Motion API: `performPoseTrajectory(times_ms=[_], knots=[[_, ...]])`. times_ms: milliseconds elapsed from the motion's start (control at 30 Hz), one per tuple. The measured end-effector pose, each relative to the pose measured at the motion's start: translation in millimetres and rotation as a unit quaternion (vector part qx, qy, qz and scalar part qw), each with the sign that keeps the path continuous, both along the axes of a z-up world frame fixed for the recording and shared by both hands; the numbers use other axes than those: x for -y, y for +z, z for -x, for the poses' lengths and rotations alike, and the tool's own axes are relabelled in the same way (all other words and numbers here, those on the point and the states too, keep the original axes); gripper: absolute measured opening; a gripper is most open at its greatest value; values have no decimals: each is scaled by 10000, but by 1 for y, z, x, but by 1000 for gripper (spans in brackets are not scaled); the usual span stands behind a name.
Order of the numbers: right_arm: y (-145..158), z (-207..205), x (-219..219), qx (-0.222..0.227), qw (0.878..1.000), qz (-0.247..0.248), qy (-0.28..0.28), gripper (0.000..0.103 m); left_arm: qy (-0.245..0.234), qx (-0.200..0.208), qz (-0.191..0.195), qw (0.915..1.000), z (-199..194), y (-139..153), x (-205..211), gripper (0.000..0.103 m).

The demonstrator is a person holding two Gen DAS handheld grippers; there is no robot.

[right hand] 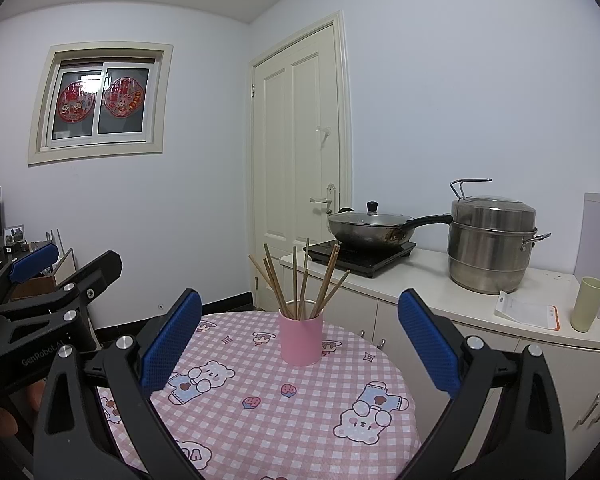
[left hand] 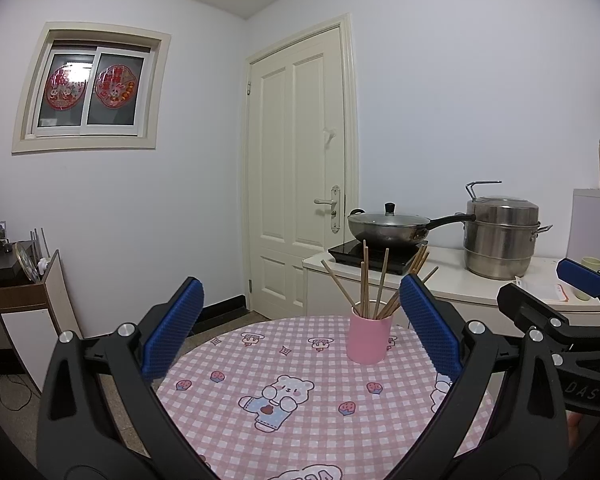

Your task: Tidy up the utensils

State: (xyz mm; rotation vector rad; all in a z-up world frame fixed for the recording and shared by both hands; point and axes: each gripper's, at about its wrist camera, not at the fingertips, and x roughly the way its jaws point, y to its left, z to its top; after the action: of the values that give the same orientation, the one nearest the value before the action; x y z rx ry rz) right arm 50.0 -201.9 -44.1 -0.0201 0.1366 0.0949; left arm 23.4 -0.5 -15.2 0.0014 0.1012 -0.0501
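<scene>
A pink cup [left hand: 369, 336] stands upright on the round table with a pink checked cloth [left hand: 300, 420]. Several wooden chopsticks [left hand: 374, 286] stand in it, fanned out. The cup [right hand: 301, 338] and chopsticks [right hand: 300, 284] also show in the right wrist view, on the table [right hand: 280, 420]. My left gripper [left hand: 300, 320] is open and empty, held above the near side of the table, short of the cup. My right gripper [right hand: 300, 320] is open and empty, also short of the cup. Each gripper shows at the edge of the other's view, the right one [left hand: 580, 280] and the left one [right hand: 36, 264].
A white counter [right hand: 440, 280] behind the table holds an induction hob with a lidded wok [right hand: 370, 226], a steel steamer pot [right hand: 490, 244], a green cup [right hand: 587, 309] and a paper packet [right hand: 528, 310]. A closed door [right hand: 300, 168] is behind. A low cabinet [left hand: 24, 292] stands at left.
</scene>
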Motion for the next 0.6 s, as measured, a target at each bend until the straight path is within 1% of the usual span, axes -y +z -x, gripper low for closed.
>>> performPoseTrajectory(times_ms=[600], knots=[[0,-1,-1,-12,10000,19,12,95,3,-37,-17,10000,-2,-1,1,97]])
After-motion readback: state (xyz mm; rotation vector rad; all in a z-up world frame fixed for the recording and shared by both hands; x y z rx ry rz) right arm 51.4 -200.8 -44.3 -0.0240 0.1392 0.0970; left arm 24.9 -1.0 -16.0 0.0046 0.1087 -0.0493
